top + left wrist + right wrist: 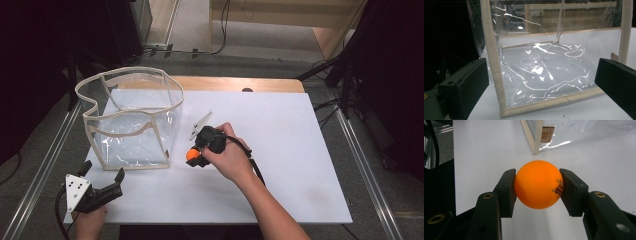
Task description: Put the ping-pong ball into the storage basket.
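The right gripper point(537, 192) has its two jaws pressed on both sides of the orange ball point(538, 184), so the ball is held above the white board point(280, 150), just beside the front right corner of the clear bag point(132, 120). The left gripper point(102, 177) has its jaws wide apart with nothing between them, near the front left side of this bag.
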A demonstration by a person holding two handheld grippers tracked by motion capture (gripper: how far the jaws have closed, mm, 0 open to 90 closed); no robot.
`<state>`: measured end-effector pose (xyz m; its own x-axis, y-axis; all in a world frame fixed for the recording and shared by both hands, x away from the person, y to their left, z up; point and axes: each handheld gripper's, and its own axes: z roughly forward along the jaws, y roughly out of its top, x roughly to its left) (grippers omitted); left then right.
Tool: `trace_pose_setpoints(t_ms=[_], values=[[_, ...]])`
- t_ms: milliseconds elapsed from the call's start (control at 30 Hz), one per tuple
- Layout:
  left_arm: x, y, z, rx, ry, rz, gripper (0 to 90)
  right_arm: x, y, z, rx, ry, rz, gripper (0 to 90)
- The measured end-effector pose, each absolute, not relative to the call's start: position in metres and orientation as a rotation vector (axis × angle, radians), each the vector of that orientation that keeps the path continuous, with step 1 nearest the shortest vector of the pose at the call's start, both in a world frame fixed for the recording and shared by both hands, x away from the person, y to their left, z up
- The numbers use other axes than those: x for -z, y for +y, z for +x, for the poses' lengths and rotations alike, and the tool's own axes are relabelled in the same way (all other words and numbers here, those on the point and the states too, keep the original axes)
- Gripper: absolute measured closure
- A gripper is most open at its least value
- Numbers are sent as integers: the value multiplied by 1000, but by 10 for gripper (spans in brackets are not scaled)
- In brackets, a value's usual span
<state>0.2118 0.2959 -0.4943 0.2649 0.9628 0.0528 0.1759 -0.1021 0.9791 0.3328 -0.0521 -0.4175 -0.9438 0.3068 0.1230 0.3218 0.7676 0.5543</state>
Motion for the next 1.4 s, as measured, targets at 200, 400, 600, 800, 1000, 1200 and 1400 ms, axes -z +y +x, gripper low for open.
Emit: trace_pose_setpoints(t_ms=[200,400,600,800,1000,1200,1400], values=[[494,296,212,-971,1106,1518,0,411,-51,335,931,-2928,-512,483],[494,296,212,-970,1108,1512,0,406,-51,339,937,-2920,-515,483],[494,297,212,-971,1111,1508,0,402,-50,342,940,-2913,-508,483],[494,297,212,-969,1110,1507,0,397,-49,346,954,-2911,-493,483],[494,297,212,-968,1109,1508,0,391,-47,349,966,-2908,-495,483],[494,297,212,-967,1109,1508,0,387,-46,351,965,-2910,-488,483],[494,297,212,-967,1108,1509,0,380,-48,353,973,-2917,-480,483]])
